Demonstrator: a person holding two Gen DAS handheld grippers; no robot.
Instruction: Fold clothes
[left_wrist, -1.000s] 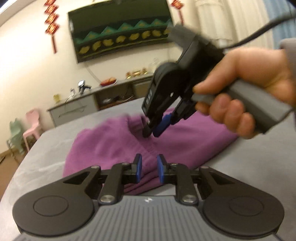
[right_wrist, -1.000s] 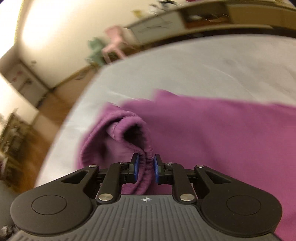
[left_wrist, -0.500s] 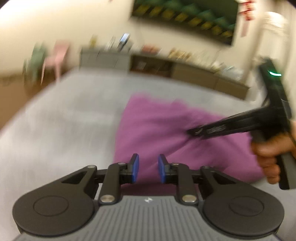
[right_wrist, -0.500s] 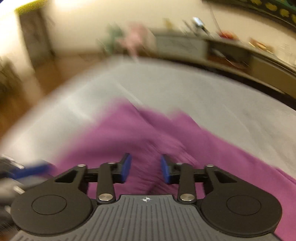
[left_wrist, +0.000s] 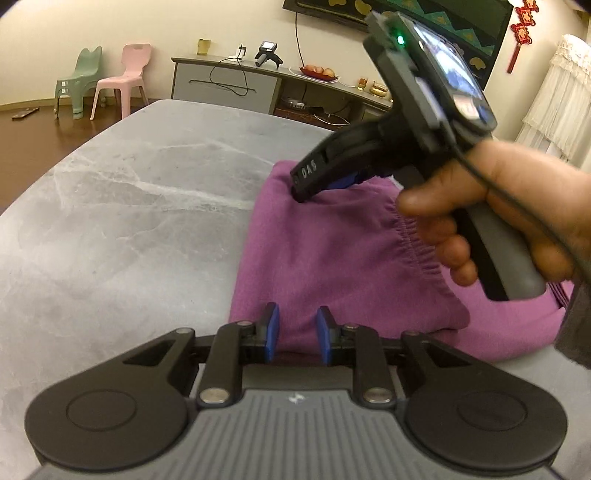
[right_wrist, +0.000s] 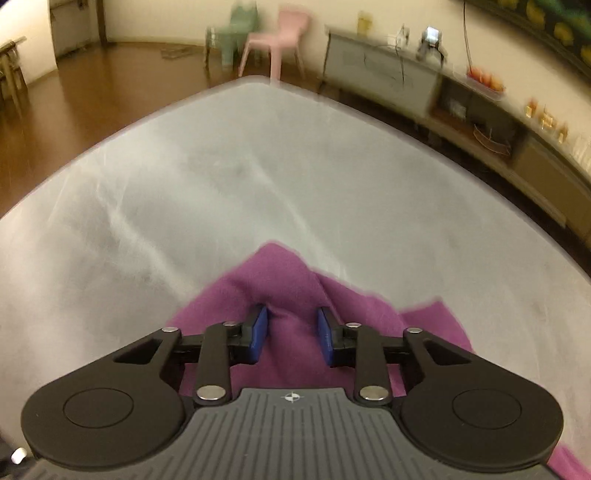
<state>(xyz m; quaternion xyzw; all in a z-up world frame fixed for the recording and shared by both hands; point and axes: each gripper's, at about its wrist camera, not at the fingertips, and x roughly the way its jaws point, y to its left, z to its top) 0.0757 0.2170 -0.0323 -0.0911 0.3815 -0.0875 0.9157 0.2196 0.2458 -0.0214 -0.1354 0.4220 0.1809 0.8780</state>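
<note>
left wrist view: since a second ago, when the right gripper (left_wrist: 301, 194) was pinching a raised fold of the purple garment (left_wrist: 332, 254) in mid-air, that fold has been laid down, and the garment now lies flat and doubled over on the grey marbled table (left_wrist: 129, 206), filling the centre and lower right of the frame. its top layer ends at a gathered elastic band running from centre right down toward lower right, with a lower layer showing past it. the left gripper (left_wrist: 294, 332) sits at bottom centre, its blue pads parted a moderate way and holding nothing, the near edge of the cloth just ahead of them and between them. the right gripper enters from upper right, held in a hand (left_wrist: 509, 214), its tip down on the far corner of the fold; its gap cannot be told here. right wrist view: the right gripper (right_wrist: 291, 334) shows its pads apart and holding nothing, with a small ridge of the purple garment (right_wrist: 280, 273) rising between them, the corner pointing to frame centre and bare table (right_wrist: 221, 177) beyond. judged, the left gripper is nearer the near edge, the right nearer the far corner.
</note>
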